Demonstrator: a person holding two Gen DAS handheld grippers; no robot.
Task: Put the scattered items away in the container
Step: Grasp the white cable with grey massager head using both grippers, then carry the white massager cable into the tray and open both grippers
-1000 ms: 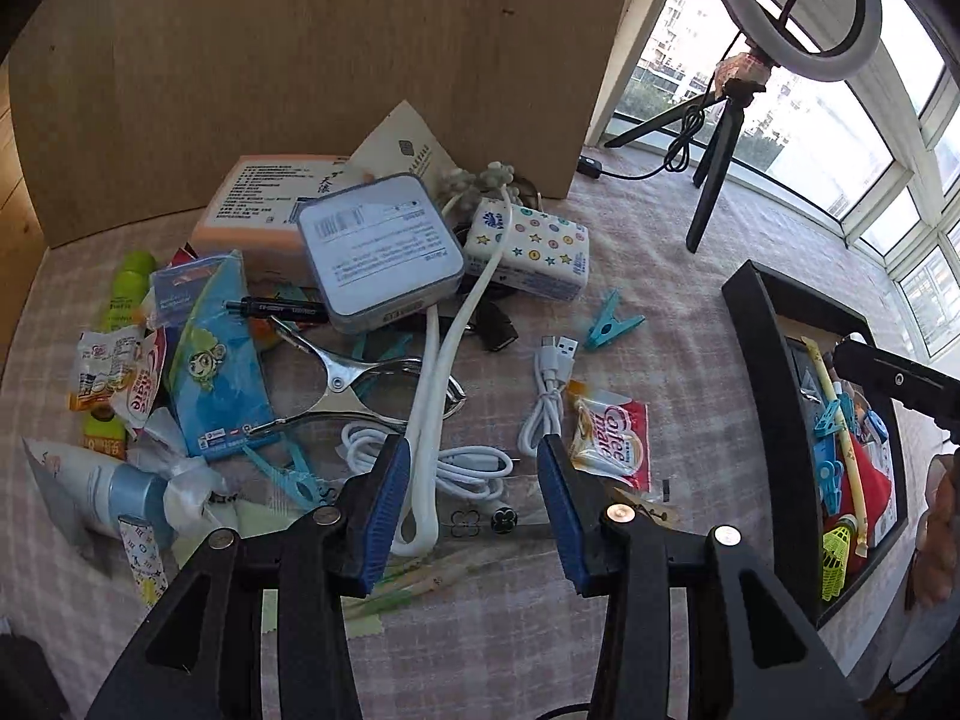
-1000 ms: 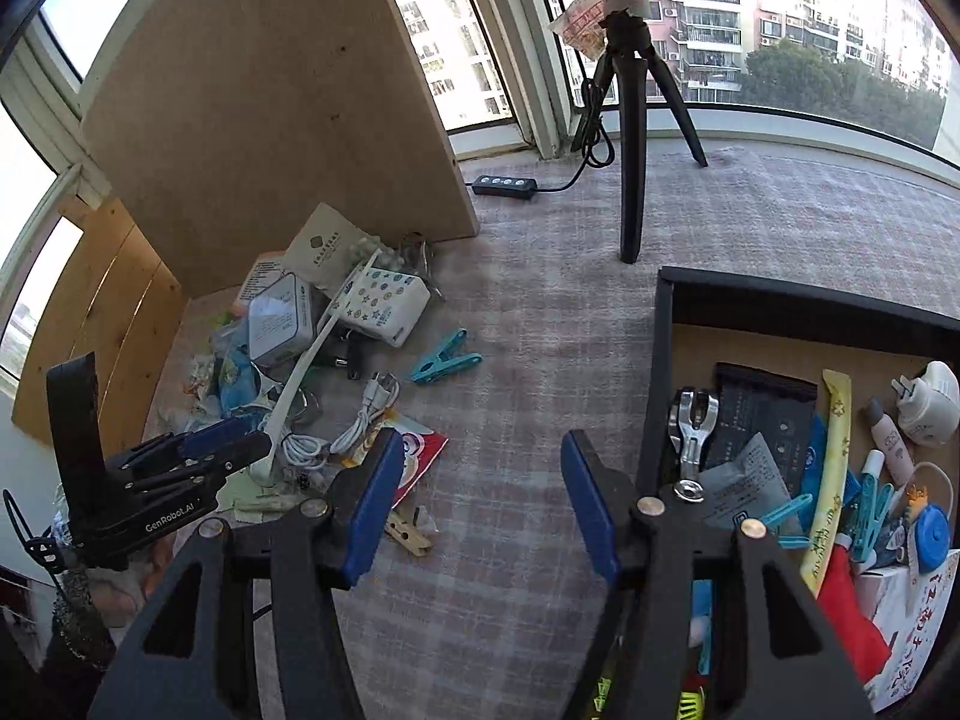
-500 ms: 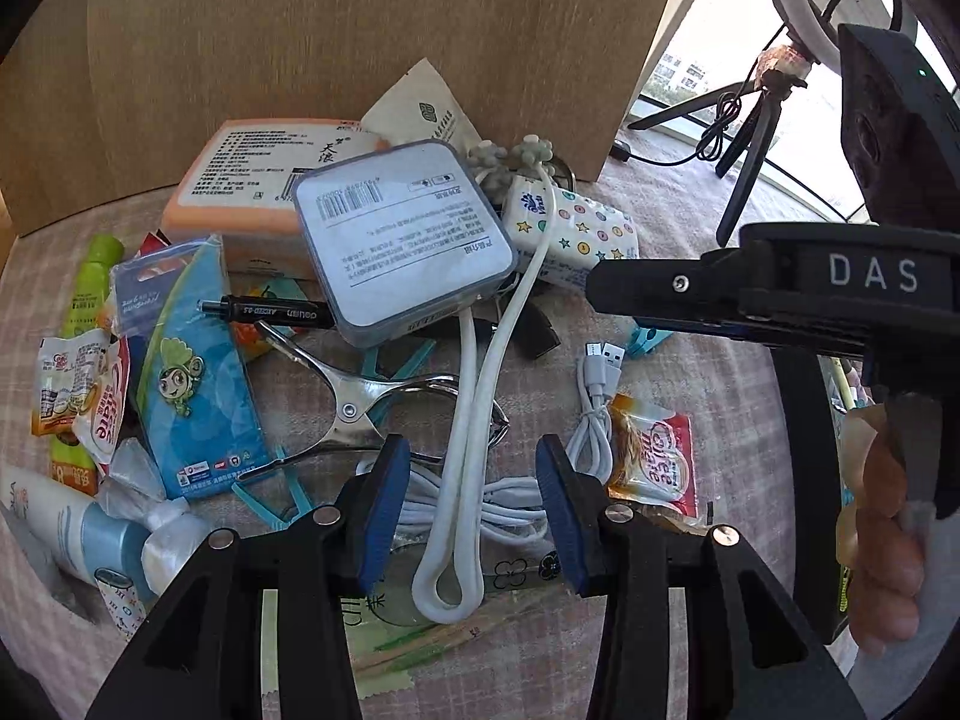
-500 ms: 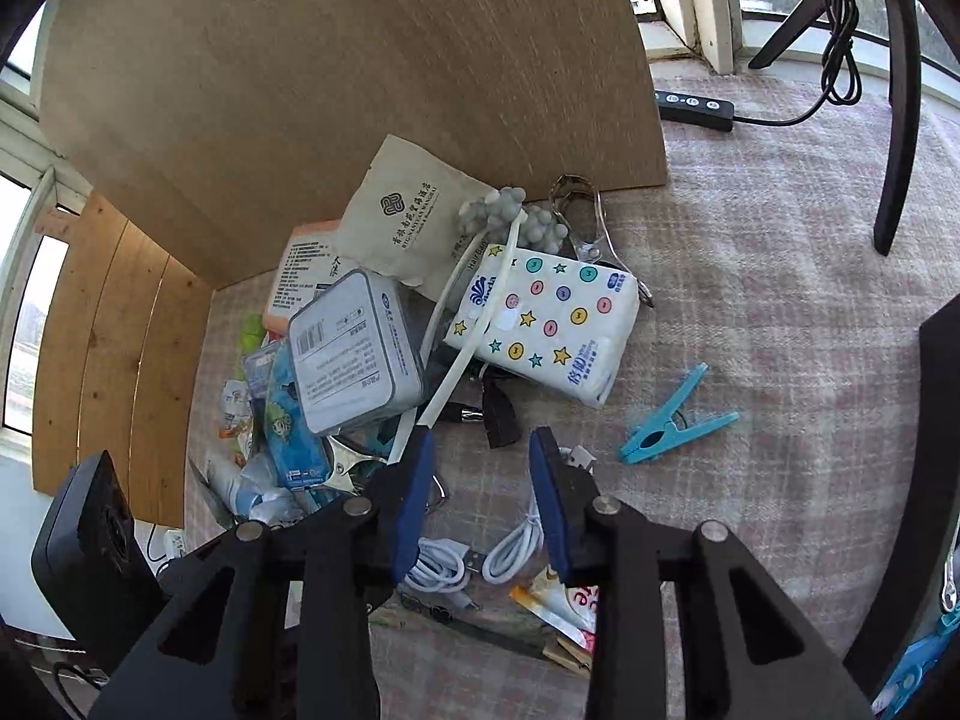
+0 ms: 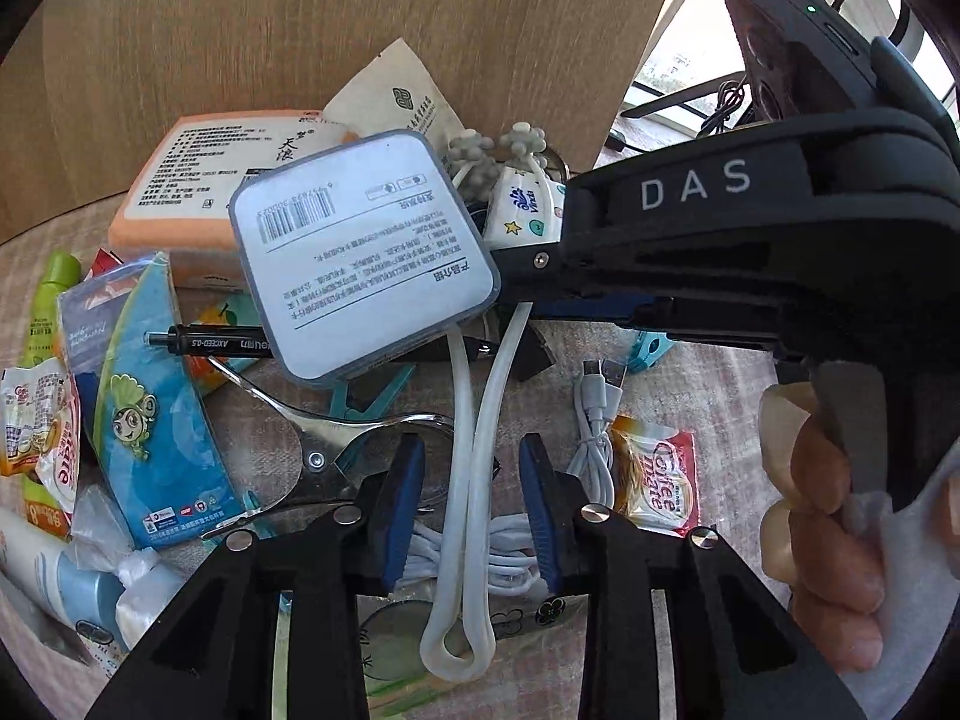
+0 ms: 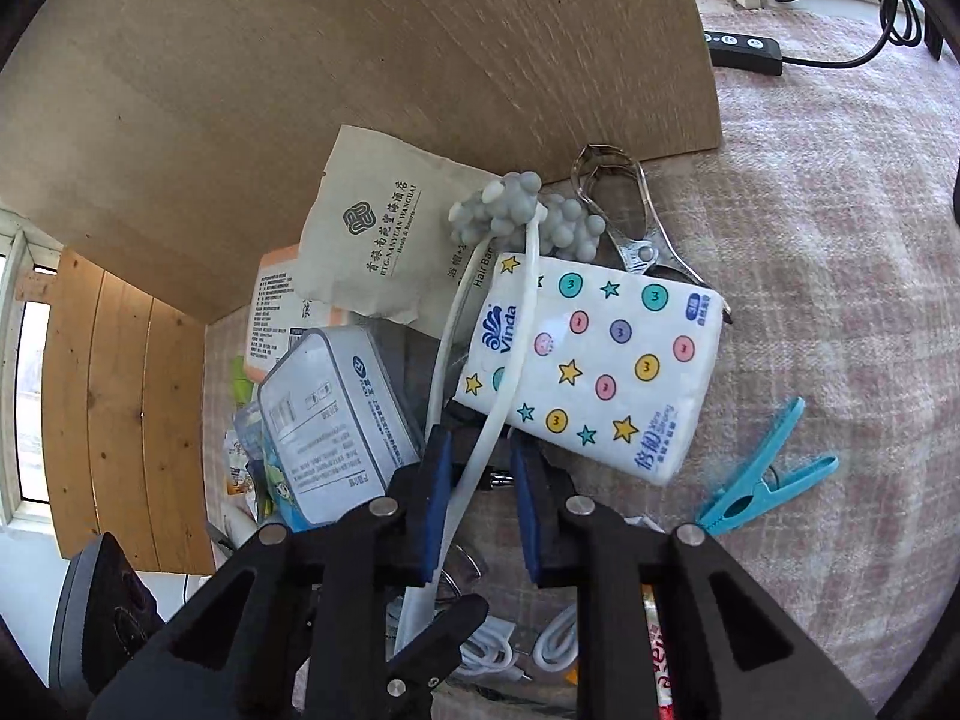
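A long white cord (image 5: 461,420) with grey bobbled ends (image 6: 522,210) lies looped across the pile of scattered items. In the left wrist view my left gripper (image 5: 471,504) straddles both strands near the loop. Its jaws are closing, with a little gap still on each side. My right gripper (image 6: 477,495) reaches in from the right (image 5: 522,291), farther up the same cord (image 6: 513,360). Its jaws are closing too, with one strand between the pads and not pinched. The container is in neither view.
Around the cord lie a grey square tin (image 5: 360,258), a Vinda tissue pack (image 6: 600,360), a metal clamp (image 5: 336,438), a black pen (image 5: 216,343), a white USB cable (image 5: 594,420), a sachet (image 5: 660,480) and a teal peg (image 6: 768,480). A wooden board (image 6: 360,60) stands behind.
The right gripper swung from the black tray over to the pile and came down over the white cord, jaws narrowing. The left gripper sank toward the cord and narrowed too.
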